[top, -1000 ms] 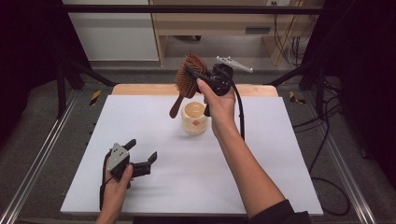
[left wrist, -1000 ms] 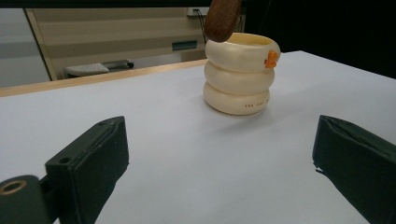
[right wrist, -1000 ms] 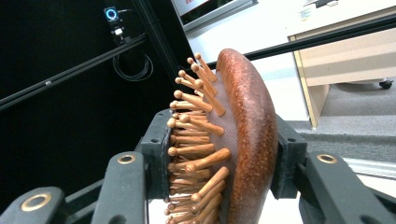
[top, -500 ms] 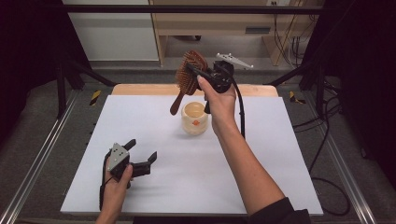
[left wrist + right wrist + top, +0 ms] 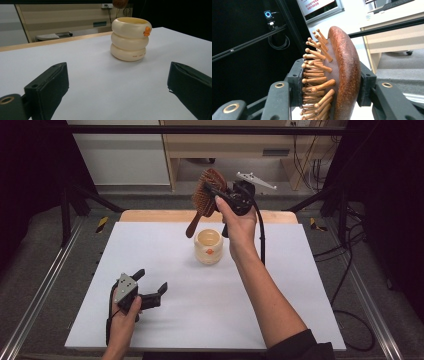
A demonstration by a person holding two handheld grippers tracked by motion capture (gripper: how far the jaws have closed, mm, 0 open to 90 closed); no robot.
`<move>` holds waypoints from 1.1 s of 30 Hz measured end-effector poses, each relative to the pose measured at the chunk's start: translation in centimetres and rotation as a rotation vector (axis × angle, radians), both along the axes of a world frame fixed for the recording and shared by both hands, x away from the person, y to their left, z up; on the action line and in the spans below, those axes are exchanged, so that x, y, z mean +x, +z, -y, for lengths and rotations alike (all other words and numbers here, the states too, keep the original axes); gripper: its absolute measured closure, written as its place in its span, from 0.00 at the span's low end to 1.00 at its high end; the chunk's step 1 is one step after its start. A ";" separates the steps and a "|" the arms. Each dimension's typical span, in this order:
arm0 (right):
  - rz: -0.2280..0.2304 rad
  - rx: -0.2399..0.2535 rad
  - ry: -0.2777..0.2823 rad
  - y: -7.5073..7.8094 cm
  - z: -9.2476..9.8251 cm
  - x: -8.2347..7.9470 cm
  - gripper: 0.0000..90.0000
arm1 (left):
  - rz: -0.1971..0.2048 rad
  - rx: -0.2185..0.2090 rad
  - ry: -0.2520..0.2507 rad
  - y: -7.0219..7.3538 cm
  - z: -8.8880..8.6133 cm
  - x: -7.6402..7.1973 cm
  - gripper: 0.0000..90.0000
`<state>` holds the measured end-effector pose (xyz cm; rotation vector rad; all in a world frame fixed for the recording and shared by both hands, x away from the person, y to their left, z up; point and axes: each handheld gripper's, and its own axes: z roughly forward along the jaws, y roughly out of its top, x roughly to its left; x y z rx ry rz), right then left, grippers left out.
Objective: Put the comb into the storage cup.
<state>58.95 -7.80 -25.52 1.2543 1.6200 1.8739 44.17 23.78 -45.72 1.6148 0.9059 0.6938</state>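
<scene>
A brown wooden hairbrush (image 5: 204, 200) with peg bristles hangs in the air above the back of the table, handle pointing down-left over a cream ringed cup (image 5: 208, 246). My right gripper (image 5: 214, 194) is shut on the brush head; in the right gripper view its pads clamp the hairbrush (image 5: 337, 80) from both sides. The cup (image 5: 130, 38) stands upright on the white table and bears a small orange mark. My left gripper (image 5: 150, 287) rests low on the table at the front left, jaws wide open with nothing between them, pointed toward the cup.
The white tabletop (image 5: 290, 290) has a wooden strip (image 5: 150, 215) along its back edge. Metal rails (image 5: 35, 305) run down both sides. A cable (image 5: 261, 232) trails from the right gripper. Shelving and cables stand behind the table.
The right hand has shifted the brush slightly; its handle still hangs over the cup. The left gripper has not moved.
</scene>
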 end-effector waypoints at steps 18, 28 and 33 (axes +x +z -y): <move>0.033 -0.067 -0.054 0.5 1.0 -0.2 0.57 | 0.001 0.004 0.005 0.0 -0.1 0.1 0.04; 0.035 -0.115 -0.065 0.1 1.2 -0.2 0.57 | 0.003 0.004 0.007 0.0 -0.2 0.1 0.04; 0.031 -0.144 -0.068 -0.5 1.3 -0.1 0.57 | 0.003 0.007 0.008 0.0 -0.2 0.1 0.04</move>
